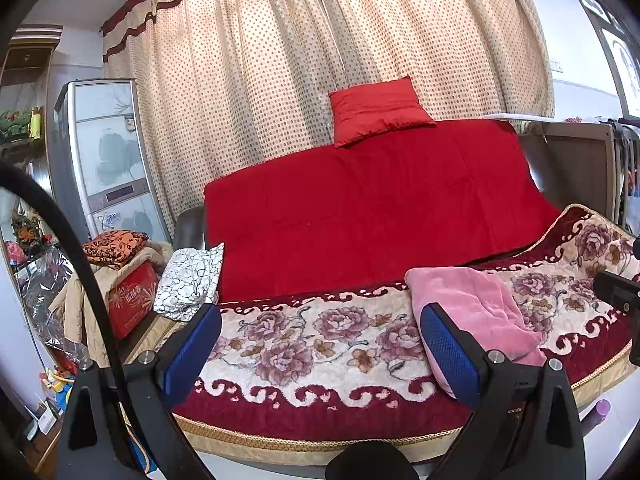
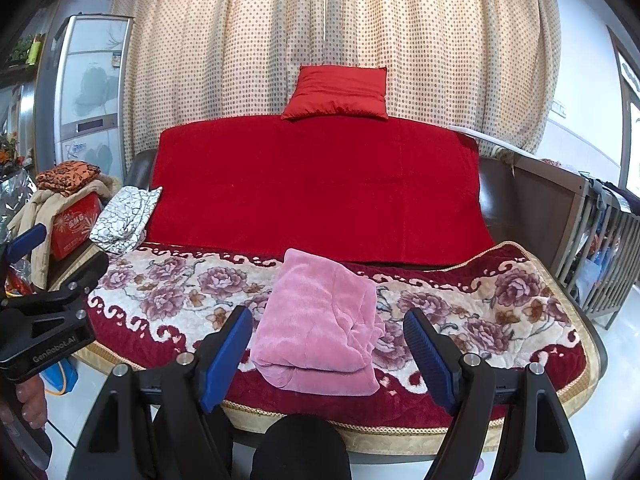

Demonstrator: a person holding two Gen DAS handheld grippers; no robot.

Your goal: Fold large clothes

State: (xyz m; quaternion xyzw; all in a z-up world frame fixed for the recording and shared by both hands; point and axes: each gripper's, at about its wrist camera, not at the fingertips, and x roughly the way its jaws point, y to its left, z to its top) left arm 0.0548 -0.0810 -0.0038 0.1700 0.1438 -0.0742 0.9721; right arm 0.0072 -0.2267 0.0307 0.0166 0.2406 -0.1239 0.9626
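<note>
- The pink garment (image 2: 320, 328) lies folded in a thick bundle on the floral blanket (image 2: 168, 292) that covers the sofa seat, near the front edge and a little right of the seat's middle.
- In the left wrist view the same garment (image 1: 476, 312) sits to the right, partly behind the right finger.
- The right gripper (image 2: 328, 356) hovers before the seat edge with its blue-padded fingers (image 2: 226, 354) spread wide; the garment shows between them but farther off, and nothing is held.
- The left gripper (image 1: 320, 356) also stands wide open over the front of the blanket, left of the garment, and holds nothing; its blue pads (image 1: 450, 354) touch no cloth.
- In the right wrist view the left gripper (image 2: 20, 248) appears at the left edge, beside the sofa's left end, with a hand (image 2: 30, 400) below it.
- A red quilt (image 2: 320, 188) drapes the sofa back, with a red cushion (image 2: 338, 92) on its top edge against the dotted curtain (image 2: 440, 60).
- A black-and-white patterned cloth (image 2: 124, 218) hangs over the left armrest.
- Left of the sofa an orange patterned cloth (image 2: 68, 176) tops a pile with a beige coat (image 2: 38, 216) and a red box (image 2: 76, 226).
- A tall pale cabinet (image 2: 92, 92) stands behind that pile.
- A slatted crib rail (image 2: 612, 256) stands to the right of the sofa.
</note>
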